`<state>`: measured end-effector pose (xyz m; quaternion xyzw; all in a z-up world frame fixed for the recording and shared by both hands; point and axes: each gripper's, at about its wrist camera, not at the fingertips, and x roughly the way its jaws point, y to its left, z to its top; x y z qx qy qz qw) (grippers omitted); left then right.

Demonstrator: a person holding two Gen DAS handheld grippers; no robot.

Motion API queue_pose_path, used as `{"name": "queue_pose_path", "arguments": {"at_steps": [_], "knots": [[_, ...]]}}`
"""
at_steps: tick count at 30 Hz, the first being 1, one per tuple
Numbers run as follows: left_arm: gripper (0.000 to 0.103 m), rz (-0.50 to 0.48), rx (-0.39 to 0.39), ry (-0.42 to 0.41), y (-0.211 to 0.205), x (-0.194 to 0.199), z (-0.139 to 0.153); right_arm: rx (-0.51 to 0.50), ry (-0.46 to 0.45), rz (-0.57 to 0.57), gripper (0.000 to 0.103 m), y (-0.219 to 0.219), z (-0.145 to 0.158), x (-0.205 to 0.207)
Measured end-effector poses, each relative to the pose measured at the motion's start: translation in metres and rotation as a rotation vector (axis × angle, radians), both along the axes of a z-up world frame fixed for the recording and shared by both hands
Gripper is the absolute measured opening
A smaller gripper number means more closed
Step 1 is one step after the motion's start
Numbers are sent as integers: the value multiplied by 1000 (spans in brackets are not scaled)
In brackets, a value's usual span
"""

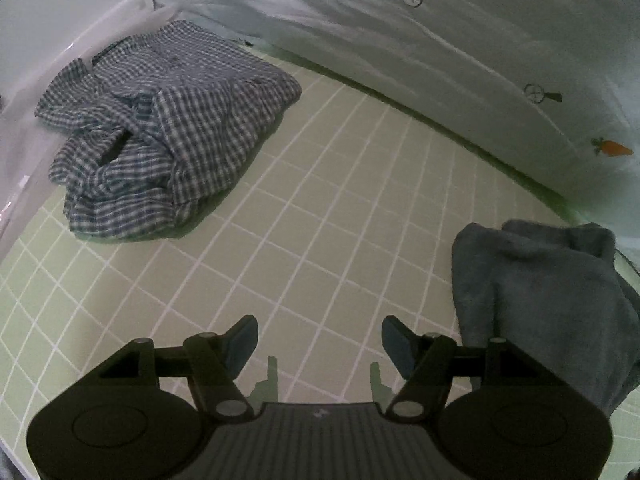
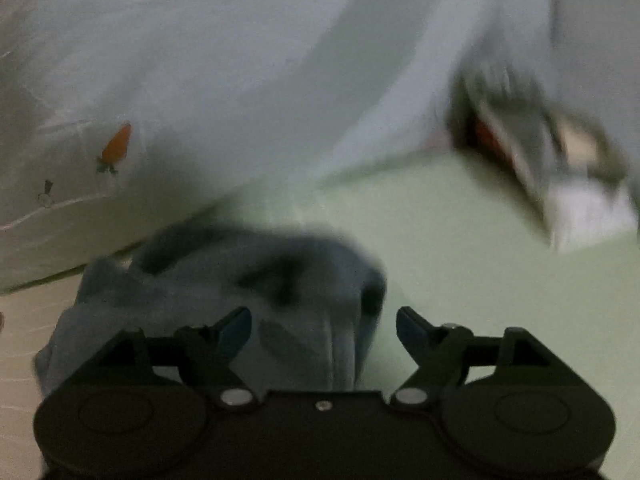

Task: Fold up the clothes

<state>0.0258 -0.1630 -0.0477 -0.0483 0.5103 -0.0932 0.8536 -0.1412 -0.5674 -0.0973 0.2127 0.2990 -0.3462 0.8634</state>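
A pale green mat (image 1: 320, 184) ruled with a white grid covers the worktop. Behind it hangs a wrinkled whitish sheet (image 1: 400, 48) with round button-like marks and a small orange carrot print (image 1: 612, 148).

On the mat's far left lies a blue-and-white checked shirt (image 1: 160, 128), loosely bunched, its edge against a white rim at the side. A grey-blue cloth (image 1: 540, 300) sits crumpled at the right, well apart from the shirt, with bare grid between them.

The left claw (image 1: 320, 340) hovers over that bare stretch, its fingers spread and nothing between them; the grey-blue cloth lies just beside its right finger.

The right wrist view is blurred. The right claw (image 2: 324, 328) is spread wide above the same grey-blue cloth (image 2: 240, 280), which lies under and between the fingers without being pinched. At the far right of that view a smeared heap of grey, white and red things (image 2: 540, 152) rests on the mat; I cannot tell what they are.
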Motion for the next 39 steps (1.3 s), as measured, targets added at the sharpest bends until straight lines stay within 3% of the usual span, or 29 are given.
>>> {"name": "queue_pose_path", "arguments": {"at_steps": [2,5,7,8,9,11,15,20,23,27,29,31,36,39], "knots": [[69,-18,3,-20,-1,-5,6,125,-17,0,81,2,-18,-11],[70,-43,13,-44,-3,-13,13,209,-2,30,85,5,-43,-15],[70,-50,19,-56,-2,-20,17,281,-19,39,80,3,-54,-17],[70,-51,21,-61,-1,-24,18,326,-45,44,62,2,-58,-19],[70,-50,22,-64,1,-29,19,357,-81,66,51,2,-58,-22],[70,-45,17,-65,4,-38,21,278,-39,116,6,12,-47,-22],[70,-42,7,-54,5,-55,21,143,-61,176,6,29,-16,-41],[70,-40,-9,-34,0,-75,16,-22,-158,65,5,18,38,-101],[70,-38,-25,-30,-7,-82,14,-200,-111,-91,5,1,63,-145],[70,-50,-41,-31,-23,-84,12,-264,40,-295,5,-39,55,-187],[70,-68,-46,-34,-36,-79,13,-246,103,-328,6,-51,47,-199],[71,-90,-52,-37,-51,-72,13,-133,71,-353,7,-63,37,-213],[72,-163,-82,-50,-96,-46,14,-58,50,-363,7,-64,10,-200],[72,-187,-151,-40,-128,-19,16,-39,32,-374,8,-79,-1,-186]]}}
